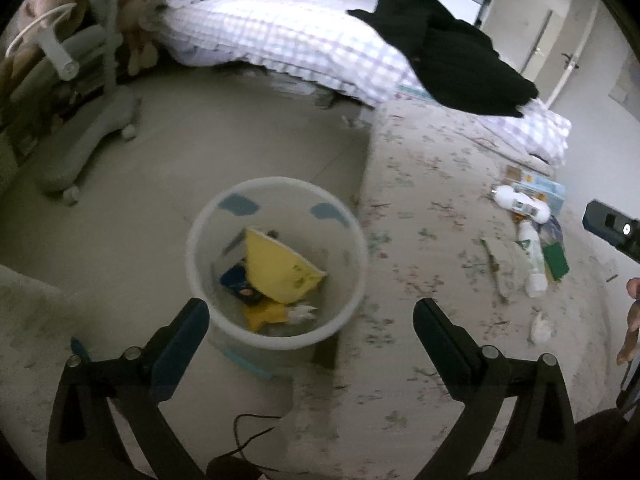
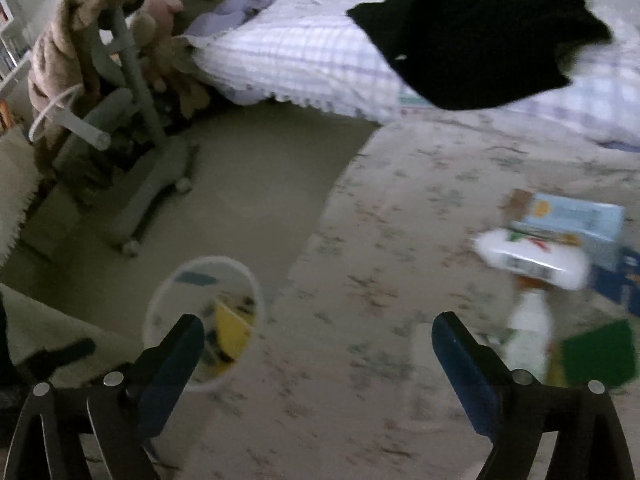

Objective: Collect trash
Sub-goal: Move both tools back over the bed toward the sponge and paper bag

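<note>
**Progress.** Bin (image 1: 276,264): white, round, open top, standing on the floor (image 1: 224,136) just beside the edge of the bed (image 1: 420,208). Partly filled: a yellow packet (image 1: 280,266), a dark blue wrapper (image 1: 238,284) and small white scraps at the bottom. Some trash is judged collected; the job is well short of done.

**Left to collect.** A cluster on the bed, well apart from the bin:
- white bottle (image 1: 520,202), lying on its side
- second bottle (image 1: 534,258), white with green print, just below the first
- light blue box (image 2: 576,216), behind the bottles
- green card (image 2: 600,352), flat
- crumpled white scrap (image 1: 540,326), nearer the bed's front
- thin twigs or sticks scattered about; too blurred to count

**Tools.** Left tool (image 1: 310,320): jaws wide, nothing between them, hovering over the bin's near rim. Right tool (image 2: 316,344): jaws wide, empty, above the bed between bin and cluster; its view is motion-blurred. Likely next item: one of the bottles.

**Surface.** Bed sheet pale with a small floral print. Checked quilt (image 1: 288,36), lilac and white, bunched at the far end. Black garment (image 1: 452,48) thrown over it.

**Room.** Dim light. Floor plain grey-beige. Grey wheeled stand (image 1: 100,120) at left, brown cloth (image 2: 76,32) draped on it, plush toys behind. Door at far right. Thin black cable on the floor below the left tool.
</note>
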`<state>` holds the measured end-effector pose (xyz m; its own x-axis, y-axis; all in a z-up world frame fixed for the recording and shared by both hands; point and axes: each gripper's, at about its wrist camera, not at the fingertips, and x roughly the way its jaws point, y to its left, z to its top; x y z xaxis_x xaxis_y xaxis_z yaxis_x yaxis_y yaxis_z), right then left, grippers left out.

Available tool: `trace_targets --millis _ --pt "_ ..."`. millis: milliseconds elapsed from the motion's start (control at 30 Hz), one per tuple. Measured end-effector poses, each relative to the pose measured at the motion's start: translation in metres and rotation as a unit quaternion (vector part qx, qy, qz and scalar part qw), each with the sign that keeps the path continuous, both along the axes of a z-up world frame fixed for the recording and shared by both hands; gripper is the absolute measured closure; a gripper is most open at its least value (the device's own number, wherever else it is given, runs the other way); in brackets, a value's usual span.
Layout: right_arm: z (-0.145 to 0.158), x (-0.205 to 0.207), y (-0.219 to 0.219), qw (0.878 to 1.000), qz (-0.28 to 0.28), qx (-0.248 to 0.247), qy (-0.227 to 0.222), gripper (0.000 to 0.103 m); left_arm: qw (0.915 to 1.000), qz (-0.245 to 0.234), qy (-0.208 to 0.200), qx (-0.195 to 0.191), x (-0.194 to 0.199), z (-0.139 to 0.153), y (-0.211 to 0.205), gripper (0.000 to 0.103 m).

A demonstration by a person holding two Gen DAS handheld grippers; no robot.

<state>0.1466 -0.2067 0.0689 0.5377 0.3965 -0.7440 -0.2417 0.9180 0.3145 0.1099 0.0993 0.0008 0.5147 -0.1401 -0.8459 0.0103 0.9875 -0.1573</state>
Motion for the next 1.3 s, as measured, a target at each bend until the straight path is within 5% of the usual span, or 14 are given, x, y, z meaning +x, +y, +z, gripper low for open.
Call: trace_targets --millis 733,1100,1300 --pt "-0.038 -0.033 -0.160 0.980 -0.162 -0.100 0.052 0.008 0.9972 -0.067 -0.010 0.033 0.011 -0.011 -0.113 0.000" --pt "-0.093 -0.002 -0.190 0.973 -0.172 -0.027 0.151 0.012 0.9957 -0.088 0.022 0.017 0.026 -0.034 -0.145 0.000" --pt "-0.106 0.017 -0.192 0.971 -0.180 -0.012 0.156 0.014 0.9943 -0.100 0.038 0.006 0.037 -0.042 -0.161 0.000"
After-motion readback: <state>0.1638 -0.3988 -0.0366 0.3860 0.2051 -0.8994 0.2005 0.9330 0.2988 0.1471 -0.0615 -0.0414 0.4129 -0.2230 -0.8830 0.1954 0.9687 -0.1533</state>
